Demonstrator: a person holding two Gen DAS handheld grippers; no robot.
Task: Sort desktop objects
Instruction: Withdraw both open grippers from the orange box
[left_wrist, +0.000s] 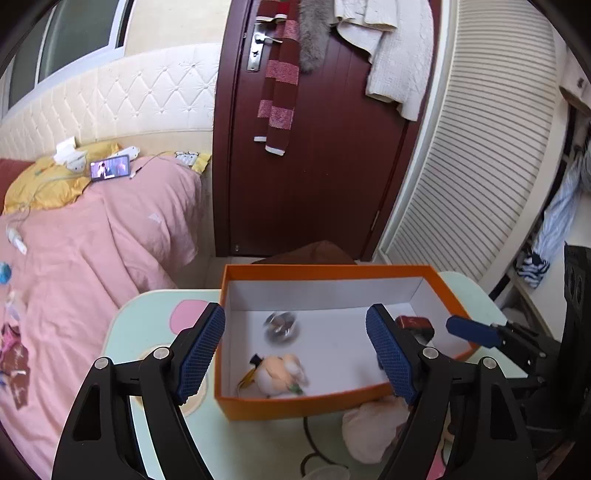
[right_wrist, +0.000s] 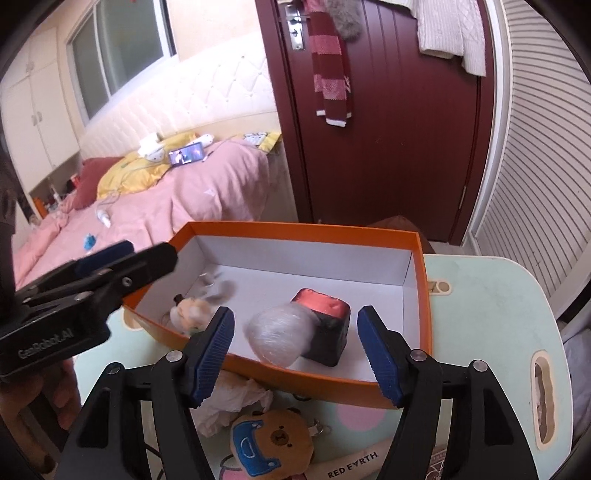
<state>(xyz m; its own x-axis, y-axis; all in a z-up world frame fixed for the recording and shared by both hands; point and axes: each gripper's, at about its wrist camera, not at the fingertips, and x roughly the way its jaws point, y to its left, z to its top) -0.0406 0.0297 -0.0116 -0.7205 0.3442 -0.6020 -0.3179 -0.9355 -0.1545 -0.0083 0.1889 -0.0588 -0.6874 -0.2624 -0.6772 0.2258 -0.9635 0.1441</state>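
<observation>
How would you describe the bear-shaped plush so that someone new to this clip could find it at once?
Start at the orange box on the pale green table. Just outside its near wall, between the right gripper's open fingers, lies the bear plush. It is brown with a blue patch and a metal clip, unlike the crumpled white tissue beside it and the pale plush doll inside the box.
</observation>
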